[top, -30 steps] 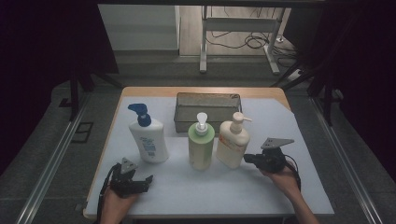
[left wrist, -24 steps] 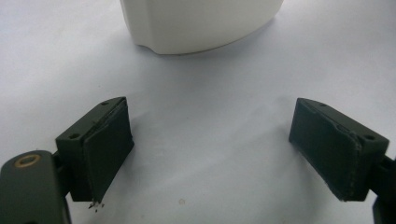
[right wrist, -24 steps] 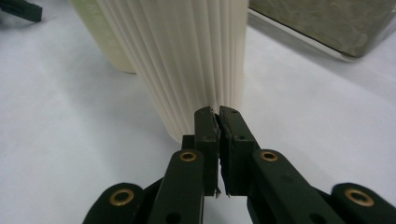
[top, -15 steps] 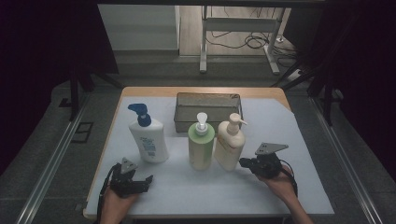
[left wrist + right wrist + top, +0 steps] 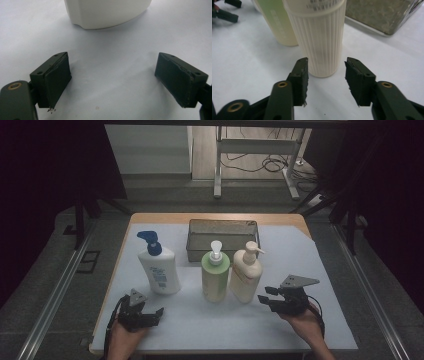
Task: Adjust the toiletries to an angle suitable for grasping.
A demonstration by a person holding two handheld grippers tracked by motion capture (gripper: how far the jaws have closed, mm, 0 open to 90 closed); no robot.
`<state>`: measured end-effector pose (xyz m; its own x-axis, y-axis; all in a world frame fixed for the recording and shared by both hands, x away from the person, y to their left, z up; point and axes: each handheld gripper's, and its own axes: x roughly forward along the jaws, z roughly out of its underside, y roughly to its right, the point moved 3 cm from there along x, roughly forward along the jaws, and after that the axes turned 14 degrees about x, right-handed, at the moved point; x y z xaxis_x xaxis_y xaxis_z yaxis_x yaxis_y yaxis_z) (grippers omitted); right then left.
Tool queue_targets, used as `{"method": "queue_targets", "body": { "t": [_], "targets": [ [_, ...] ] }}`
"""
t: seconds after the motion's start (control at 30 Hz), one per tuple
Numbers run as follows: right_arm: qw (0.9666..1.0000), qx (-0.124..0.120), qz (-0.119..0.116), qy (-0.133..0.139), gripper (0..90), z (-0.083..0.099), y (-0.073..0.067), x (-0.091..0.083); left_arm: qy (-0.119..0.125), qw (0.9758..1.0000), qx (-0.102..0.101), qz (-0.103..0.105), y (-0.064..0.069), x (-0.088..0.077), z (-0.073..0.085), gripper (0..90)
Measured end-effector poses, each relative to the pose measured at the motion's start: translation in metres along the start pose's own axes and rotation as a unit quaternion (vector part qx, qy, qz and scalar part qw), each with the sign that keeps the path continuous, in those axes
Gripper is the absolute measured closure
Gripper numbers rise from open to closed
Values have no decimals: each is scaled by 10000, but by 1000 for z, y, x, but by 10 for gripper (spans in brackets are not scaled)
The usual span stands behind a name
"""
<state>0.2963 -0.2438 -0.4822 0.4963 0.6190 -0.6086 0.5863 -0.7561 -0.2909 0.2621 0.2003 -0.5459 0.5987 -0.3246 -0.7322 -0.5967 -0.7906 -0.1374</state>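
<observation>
Three pump bottles stand in a row on the white mat: a white bottle with a blue pump (image 5: pixel 159 270), a green bottle (image 5: pixel 215 276) and a cream ribbed bottle (image 5: pixel 246 276). My right gripper (image 5: pixel 263 294) sits low just right of the cream bottle (image 5: pixel 319 37). Its jaws have just been opening and stand open (image 5: pixel 325 75), with the bottle's base just beyond the tips and nothing between the pads. My left gripper (image 5: pixel 159 316) rests near the front left, open (image 5: pixel 112 75), below the white bottle's base (image 5: pixel 107 12) and apart from it.
A grey mesh basket (image 5: pixel 222 237) stands behind the bottles, and its corner shows at the upper right (image 5: pixel 382 15) of the right gripper view. The green bottle (image 5: pixel 278 22) stands just beyond the cream one. The mat (image 5: pixel 320 270) covers most of the wooden table.
The right gripper's jaws, shut a second ago, have parted beside the cream bottle, and that hand has shifted slightly toward the near edge. The left gripper and the bottles have stayed put.
</observation>
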Motion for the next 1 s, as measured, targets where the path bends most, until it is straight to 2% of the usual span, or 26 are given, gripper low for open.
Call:
{"method": "queue_targets", "body": {
  "t": [0.07,0.43,0.83,1.0],
  "targets": [
    [10000,11,46,41,453,-3,-3,-3,0,10000,0,0,0,0,0,127],
    [9997,90,125,197,323,-23,-16,-8,0,10000,1,0,0,0,0,127],
    [9994,-74,256,223,246,-43,-31,-6,6,10000,-9,2,0,0,0,127],
    [9991,-61,322,263,216,-51,-35,-2,7,10000,6,-1,0,0,0,127]
  ]
}}
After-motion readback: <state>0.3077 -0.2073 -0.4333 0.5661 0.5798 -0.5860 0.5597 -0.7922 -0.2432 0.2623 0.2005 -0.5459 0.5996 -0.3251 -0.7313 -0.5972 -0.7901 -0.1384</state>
